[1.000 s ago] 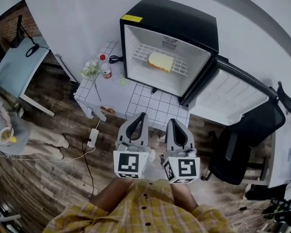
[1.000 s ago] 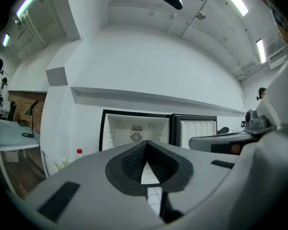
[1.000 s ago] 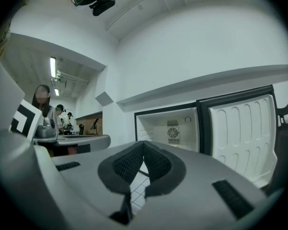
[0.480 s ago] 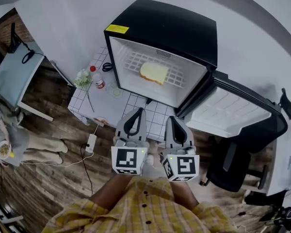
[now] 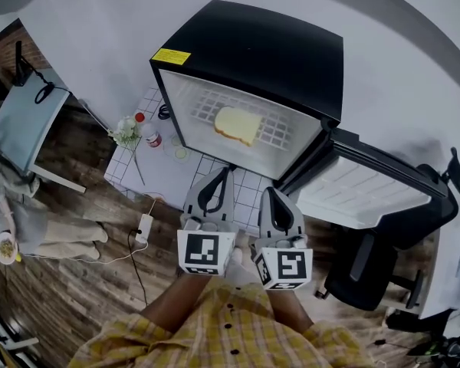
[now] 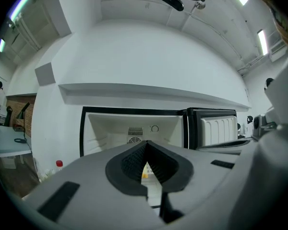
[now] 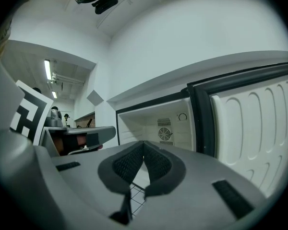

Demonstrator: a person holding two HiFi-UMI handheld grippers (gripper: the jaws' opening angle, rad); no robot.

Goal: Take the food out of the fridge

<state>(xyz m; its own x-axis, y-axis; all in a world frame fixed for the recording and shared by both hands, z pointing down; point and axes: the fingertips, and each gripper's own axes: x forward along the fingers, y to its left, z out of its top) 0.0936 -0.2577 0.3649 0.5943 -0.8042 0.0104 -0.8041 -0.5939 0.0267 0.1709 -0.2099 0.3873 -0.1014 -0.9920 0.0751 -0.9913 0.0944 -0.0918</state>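
Observation:
A black mini fridge (image 5: 253, 44) stands open, its door (image 5: 376, 194) swung out to the right. On its white wire shelf lies a pale yellow piece of food, like a sandwich (image 5: 238, 125). My left gripper (image 5: 225, 172) and right gripper (image 5: 268, 192) are held side by side in front of the fridge, short of the opening, pointing level at it. Both are shut with nothing between the jaws. In the left gripper view the left gripper (image 6: 146, 143) shows a sliver of the yellow food (image 6: 145, 172) through its gap. The right gripper (image 7: 143, 143) faces the fridge interior (image 7: 153, 123).
The fridge sits on a low table with a white gridded cloth (image 5: 157, 167); a red-capped bottle (image 5: 148, 136) and flowers (image 5: 124, 131) stand at its left. A black office chair (image 5: 368, 271) is beside the open door. A power strip (image 5: 144, 225) lies on the wooden floor.
Both grippers have moved forward together toward the fridge, which now looks nearer and larger in the head view. Their jaws have stayed shut.

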